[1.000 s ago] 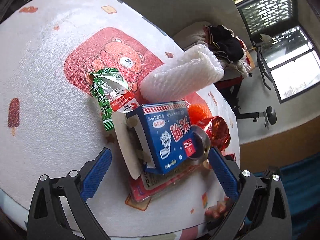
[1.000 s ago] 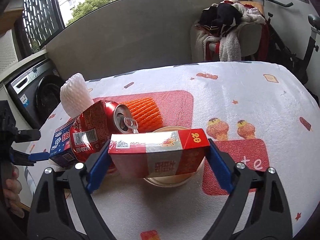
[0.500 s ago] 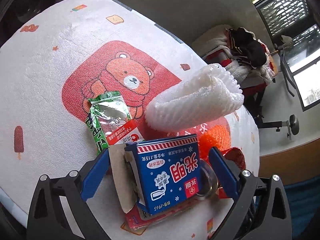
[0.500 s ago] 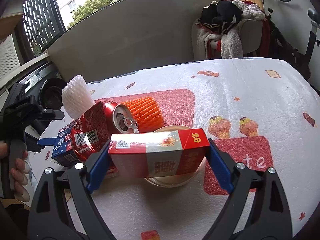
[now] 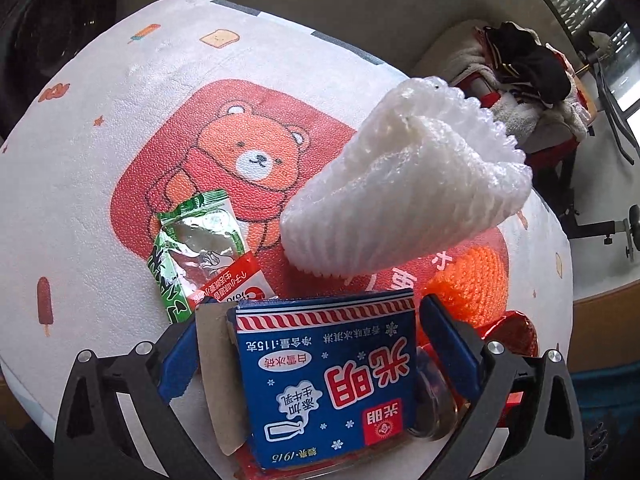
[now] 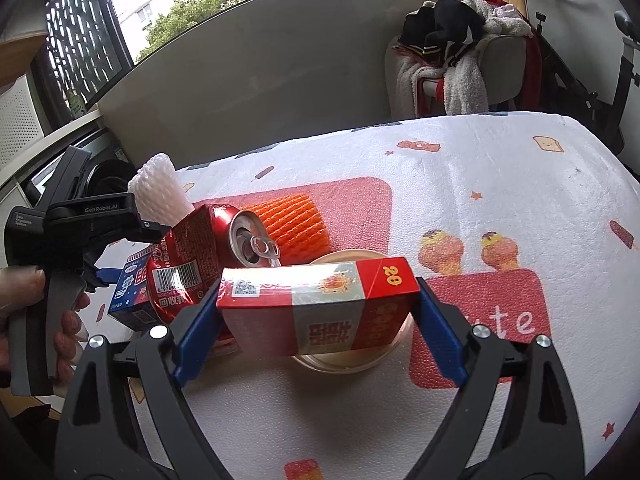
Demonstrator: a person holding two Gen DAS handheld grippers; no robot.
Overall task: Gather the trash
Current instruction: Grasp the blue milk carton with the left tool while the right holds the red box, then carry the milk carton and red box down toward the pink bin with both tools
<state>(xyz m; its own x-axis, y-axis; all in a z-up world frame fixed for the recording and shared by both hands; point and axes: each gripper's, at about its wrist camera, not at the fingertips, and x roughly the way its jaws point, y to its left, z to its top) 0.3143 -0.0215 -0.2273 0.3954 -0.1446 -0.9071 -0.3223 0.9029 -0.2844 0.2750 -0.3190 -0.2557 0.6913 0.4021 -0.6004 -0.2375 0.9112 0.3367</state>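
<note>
In the left wrist view my left gripper (image 5: pixel 316 340) has closed on a blue carton (image 5: pixel 328 384) with a torn cardboard flap. Beyond it lie a white foam net (image 5: pixel 404 200), an orange foam net (image 5: pixel 472 280) and a green snack wrapper (image 5: pixel 200 248). In the right wrist view my right gripper (image 6: pixel 316 308) is shut on a red box (image 6: pixel 320 308), held over a round dish (image 6: pixel 352 360). A crushed red can (image 6: pixel 200 256) lies left of it, beside the blue carton (image 6: pixel 132 288) and the left gripper (image 6: pixel 72 236).
The table (image 6: pixel 500 184) wears a white cloth with red cartoon patches. A chair (image 6: pixel 460 68) piled with clothes stands behind it. A washing machine (image 5: pixel 52 28) is at the table's left side. An exercise bike (image 6: pixel 580 52) stands far right.
My left gripper has moved forward around the blue carton and closed its fingers onto it. My right gripper has stayed shut on the red box, nearly still.
</note>
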